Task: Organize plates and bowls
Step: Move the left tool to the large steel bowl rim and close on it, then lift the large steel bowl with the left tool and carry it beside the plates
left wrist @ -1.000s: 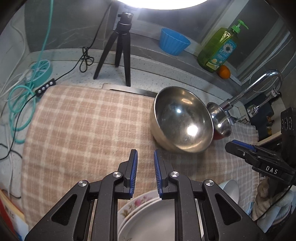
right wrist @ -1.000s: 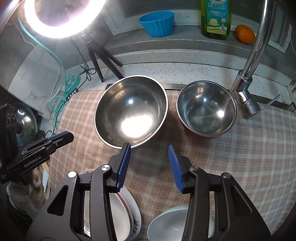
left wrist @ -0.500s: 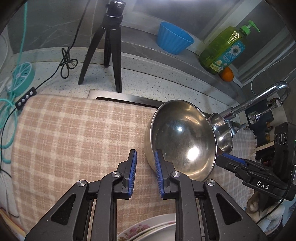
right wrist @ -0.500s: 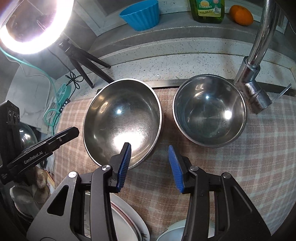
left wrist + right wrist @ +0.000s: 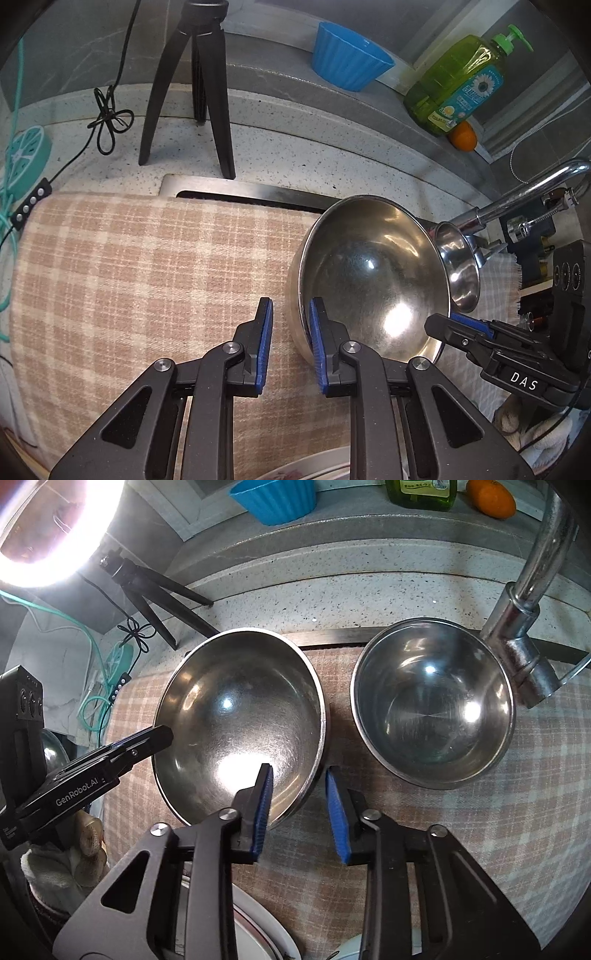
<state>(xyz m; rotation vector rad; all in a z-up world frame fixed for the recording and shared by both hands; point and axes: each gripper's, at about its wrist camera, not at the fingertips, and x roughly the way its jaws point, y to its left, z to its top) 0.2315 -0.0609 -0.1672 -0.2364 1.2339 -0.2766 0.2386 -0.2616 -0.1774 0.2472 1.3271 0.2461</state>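
Note:
A large steel bowl (image 5: 373, 280) (image 5: 240, 720) sits on the checked cloth (image 5: 129, 266). A smaller steel bowl (image 5: 432, 709) (image 5: 460, 266) stands to its right, under the tap. My left gripper (image 5: 290, 314) is open and straddles the large bowl's left rim, one finger inside and one outside. My right gripper (image 5: 299, 775) is open and straddles the same bowl's near right rim. Neither is closed on the rim. White plates (image 5: 255, 934) (image 5: 310, 469) lie stacked near the bottom edge.
A chrome tap (image 5: 532, 602) rises over the small bowl. A black tripod (image 5: 195, 85) stands behind the cloth. A blue bowl (image 5: 347, 55), a green soap bottle (image 5: 458, 85) and an orange (image 5: 461, 136) sit on the back ledge. Cables (image 5: 22, 173) lie at left.
Both grippers have moved forward over the plates to the large steel bowl. Their fingers now straddle its rim on opposite sides. The bowls have not moved.

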